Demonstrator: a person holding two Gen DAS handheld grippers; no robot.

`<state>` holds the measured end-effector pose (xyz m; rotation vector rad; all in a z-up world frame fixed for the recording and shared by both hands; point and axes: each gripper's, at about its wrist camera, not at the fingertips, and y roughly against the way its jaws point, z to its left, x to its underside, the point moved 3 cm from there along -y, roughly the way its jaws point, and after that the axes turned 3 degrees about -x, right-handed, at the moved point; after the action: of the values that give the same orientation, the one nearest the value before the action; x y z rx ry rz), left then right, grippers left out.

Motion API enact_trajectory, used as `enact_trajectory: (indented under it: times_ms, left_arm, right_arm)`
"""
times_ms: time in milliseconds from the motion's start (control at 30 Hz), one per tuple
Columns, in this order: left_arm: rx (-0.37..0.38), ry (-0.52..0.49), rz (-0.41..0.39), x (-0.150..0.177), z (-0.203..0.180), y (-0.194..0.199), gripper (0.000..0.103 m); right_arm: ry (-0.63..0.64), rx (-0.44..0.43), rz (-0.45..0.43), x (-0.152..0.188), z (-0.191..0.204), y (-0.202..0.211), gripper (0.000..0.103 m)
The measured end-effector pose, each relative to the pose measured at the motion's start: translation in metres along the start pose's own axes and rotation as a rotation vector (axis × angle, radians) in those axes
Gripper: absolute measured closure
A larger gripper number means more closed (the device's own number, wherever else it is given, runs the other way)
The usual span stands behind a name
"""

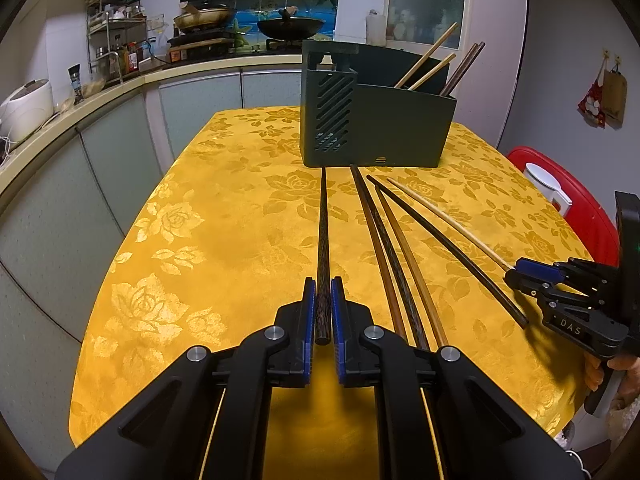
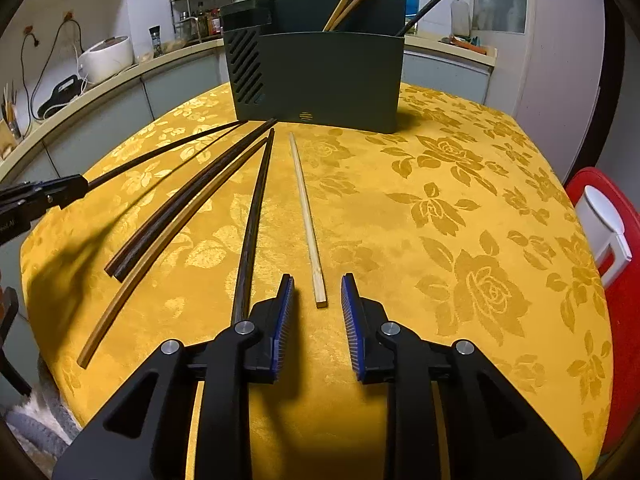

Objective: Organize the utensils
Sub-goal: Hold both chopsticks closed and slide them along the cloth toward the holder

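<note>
My left gripper (image 1: 323,292) is shut on a dark patterned chopstick (image 1: 323,232) that points at the dark green utensil holder (image 1: 400,128). In the right wrist view this chopstick (image 2: 160,152) hangs slightly above the yellow cloth and casts a shadow. My right gripper (image 2: 318,279) is open, and the near end of a pale bamboo chopstick (image 2: 306,208) lies between its fingertips, untouched by the pads. A black chopstick (image 2: 256,208), a brown one (image 2: 172,232) and a dark pair (image 2: 192,196) lie to its left. Several chopsticks stand in the holder (image 2: 328,76).
The table (image 2: 480,220) has a yellow rose-patterned cloth, and its edges fall away at left and right. A red item holding a white object (image 2: 604,224) sits off the right edge. A kitchen counter with a rice cooker (image 1: 26,108) and pans runs behind.
</note>
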<state>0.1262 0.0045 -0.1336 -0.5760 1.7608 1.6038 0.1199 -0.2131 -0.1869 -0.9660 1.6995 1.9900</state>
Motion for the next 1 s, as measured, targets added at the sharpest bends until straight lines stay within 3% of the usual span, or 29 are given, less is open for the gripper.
enact_trajectory:
  times_ms: [300, 633, 1000]
  left_arm:
    - [-0.003, -0.001, -0.009, -0.001, 0.001, 0.001, 0.095]
    - [-0.007, -0.022, -0.049, -0.012, -0.002, 0.013, 0.096]
    - [-0.017, -0.066, -0.136, -0.04, -0.004, 0.036, 0.096]
  right_arm:
    - [0.02, -0.002, 0.0, -0.001, 0.004, -0.002, 0.095]
    - [0.005, 0.008, -0.004, -0.007, -0.001, 0.015, 0.097]
    - [0.007, 0.024, -0.109, -0.043, -0.012, 0.06, 0.097]
